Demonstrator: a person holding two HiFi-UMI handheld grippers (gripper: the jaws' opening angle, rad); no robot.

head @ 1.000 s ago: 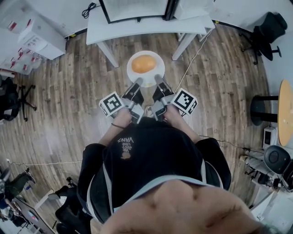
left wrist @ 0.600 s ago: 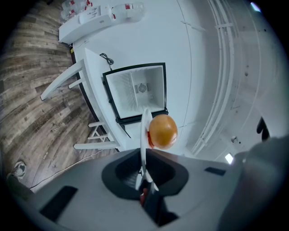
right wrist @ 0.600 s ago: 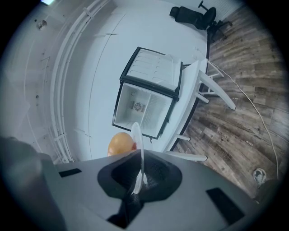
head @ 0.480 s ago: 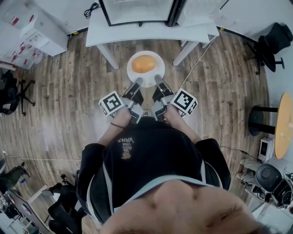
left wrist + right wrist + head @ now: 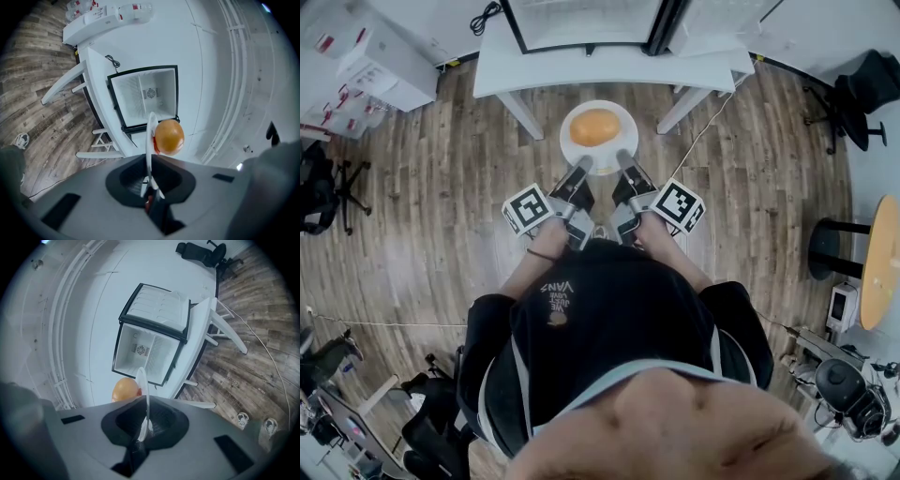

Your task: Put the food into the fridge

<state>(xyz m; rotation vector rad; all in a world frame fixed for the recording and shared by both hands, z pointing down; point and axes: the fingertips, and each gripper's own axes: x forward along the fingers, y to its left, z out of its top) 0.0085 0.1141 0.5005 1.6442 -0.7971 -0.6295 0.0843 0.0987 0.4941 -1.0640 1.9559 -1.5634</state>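
A white plate (image 5: pixel 569 150) bearing a round orange piece of food (image 5: pixel 594 127) is held over the wooden floor, in front of a white table (image 5: pixel 609 66). My left gripper (image 5: pixel 582 167) is shut on the plate's near left rim and my right gripper (image 5: pixel 623 159) on its near right rim. In the left gripper view the plate (image 5: pixel 151 136) shows edge-on between the jaws of the left gripper (image 5: pixel 149 187), with the food (image 5: pixel 168 136) to its right. In the right gripper view the plate (image 5: pixel 143 385) rises from the right gripper (image 5: pixel 142 432). The small fridge (image 5: pixel 145 352) stands open and empty on the table.
The fridge door (image 5: pixel 161 305) is swung wide. Table legs (image 5: pixel 517 111) slant down on both sides ahead. A cable (image 5: pixel 703 112) runs across the floor at the right. Office chairs (image 5: pixel 862 80) and a round table (image 5: pixel 883 244) stand at the right, white boxes (image 5: pixel 380 66) at the left.
Both grippers, still holding the plate, have moved forward toward the table and fridge, which now sit a little closer in the head view. The grip is unchanged.
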